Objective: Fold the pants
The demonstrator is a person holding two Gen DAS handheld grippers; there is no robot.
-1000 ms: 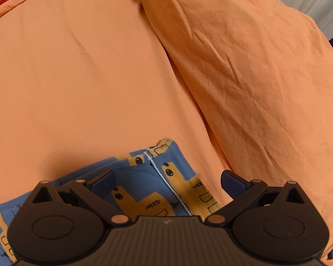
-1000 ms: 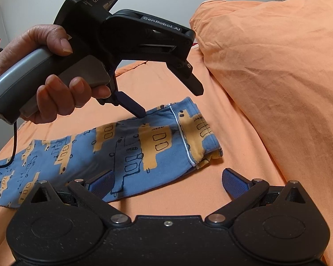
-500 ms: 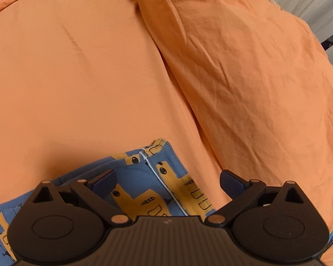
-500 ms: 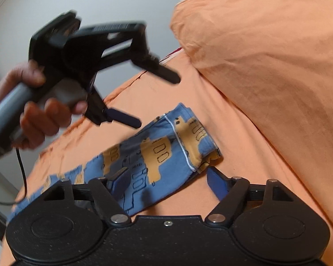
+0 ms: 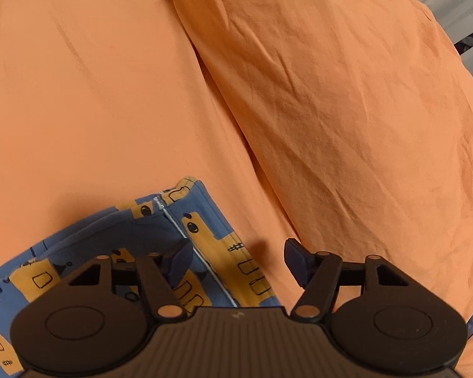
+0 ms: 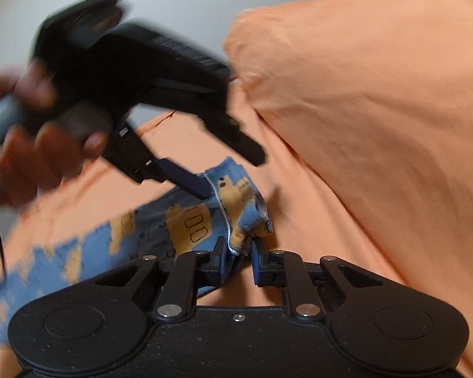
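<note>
Now right gripper [image 6: 239, 260] has closed in: half a second ago its fingers stood wide apart short of the cloth, now they're clamped on the hem corner of the pants [image 6: 201, 220], which bunches up between the pads. Left gripper [image 5: 236, 260] has dropped lower over the same hem, fingers still apart, left pad on the fabric, right pad over bare sheet. Pants, blue with orange vehicle print, lie flat on the orange bedsheet [image 5: 88, 104], cuff end just beside the orange pillow [image 5: 347, 100]. Left hand [image 6: 37, 145] holding its gripper fills the right wrist view, blurred. No writing readable now; the logo on the left gripper is smeared.
</note>
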